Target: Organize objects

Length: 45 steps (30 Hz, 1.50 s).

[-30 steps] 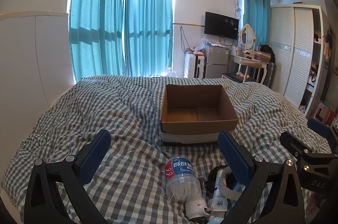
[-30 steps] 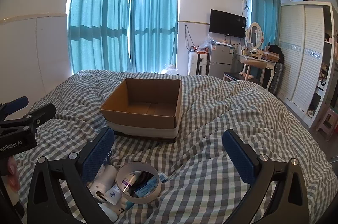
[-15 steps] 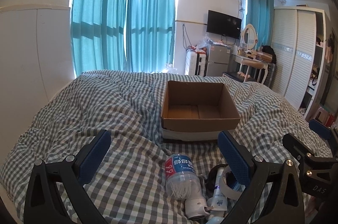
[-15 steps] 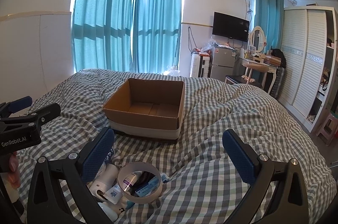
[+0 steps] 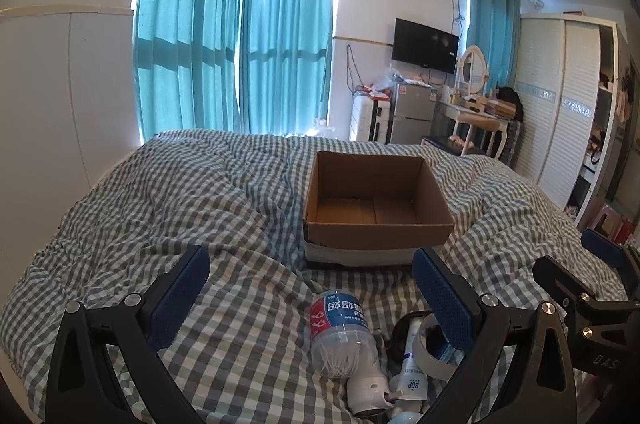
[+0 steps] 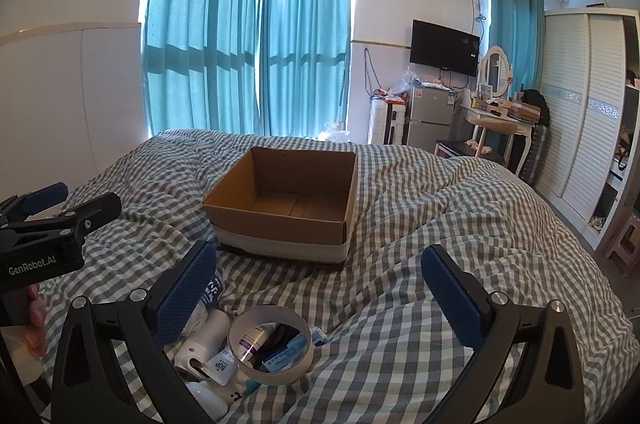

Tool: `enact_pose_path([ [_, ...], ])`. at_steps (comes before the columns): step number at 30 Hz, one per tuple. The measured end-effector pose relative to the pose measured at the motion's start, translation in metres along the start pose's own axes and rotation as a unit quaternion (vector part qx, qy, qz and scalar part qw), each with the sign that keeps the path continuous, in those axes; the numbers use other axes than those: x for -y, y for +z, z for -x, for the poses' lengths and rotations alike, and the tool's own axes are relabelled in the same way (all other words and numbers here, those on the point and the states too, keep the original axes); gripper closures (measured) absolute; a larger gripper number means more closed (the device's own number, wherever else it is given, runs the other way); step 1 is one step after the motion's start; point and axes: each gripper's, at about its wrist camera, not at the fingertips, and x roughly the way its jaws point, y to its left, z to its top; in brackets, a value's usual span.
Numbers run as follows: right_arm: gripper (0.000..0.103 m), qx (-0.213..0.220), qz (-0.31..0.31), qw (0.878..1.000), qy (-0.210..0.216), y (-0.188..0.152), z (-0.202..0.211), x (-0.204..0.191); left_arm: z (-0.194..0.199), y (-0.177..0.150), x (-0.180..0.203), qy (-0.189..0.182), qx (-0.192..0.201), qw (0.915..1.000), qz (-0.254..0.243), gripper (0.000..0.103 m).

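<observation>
**Box empty, pile untouched: sorting not yet begun**

The left gripper (image 5: pixel 306 294) hangs over the near edge of the bed, jaws wide apart and holding nothing. Just below it lies a clear plastic bottle (image 5: pixel 340 332) on its side, touching a white tube (image 5: pixel 412 364) and a roll of tape (image 5: pixel 434 352). The right gripper (image 6: pixel 320 288) is likewise spread open and empty, hovering above the same pile, where the tape roll rings a few small packets and tubes (image 6: pixel 268 342). The whole cluster sits together on the checked duvet (image 6: pixel 420 216), near the person. Farther out, the cardboard box (image 5: pixel 378 207) stands upright in the middle of the bed, its inside bare. Judging by this, nothing has been put away: every item still has to go into the box.
</observation>
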Motion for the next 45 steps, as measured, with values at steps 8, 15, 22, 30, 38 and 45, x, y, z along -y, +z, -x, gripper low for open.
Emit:
enact_pose_path([
  [8, 0.0, -0.03, 0.006, 0.999, 0.015, -0.01, -0.022, 0.002, -0.026, -0.011, 0.007, 0.0, -0.036, 0.9992, -0.018, 0.0],
  [15, 0.0, -0.085, 0.013, 0.995, 0.046, -0.024, -0.055, 0.0, -0.058, -0.022, 0.013, 0.003, -0.091, 0.9953, -0.03, 0.0],
  [22, 0.001, -0.151, 0.033, 0.984, 0.092, -0.048, -0.087, -0.01, -0.098, -0.042, 0.015, -0.004, -0.169, 0.9848, -0.04, 0.006],
  [30, 0.016, -0.219, 0.072, 0.967, 0.112, -0.077, -0.115, -0.027, -0.128, -0.064, 0.016, -0.028, -0.24, 0.9696, -0.041, 0.008],
  [38, 0.023, -0.23, 0.059, 0.964, 0.118, -0.083, -0.118, -0.023, -0.149, -0.077, 0.022, -0.049, -0.277, 0.9581, -0.053, 0.026],
  [45, 0.023, -0.226, 0.057, 0.966, 0.114, -0.078, -0.117, -0.022, -0.146, -0.075, 0.02, -0.065, -0.279, 0.9571, -0.043, 0.035],
])
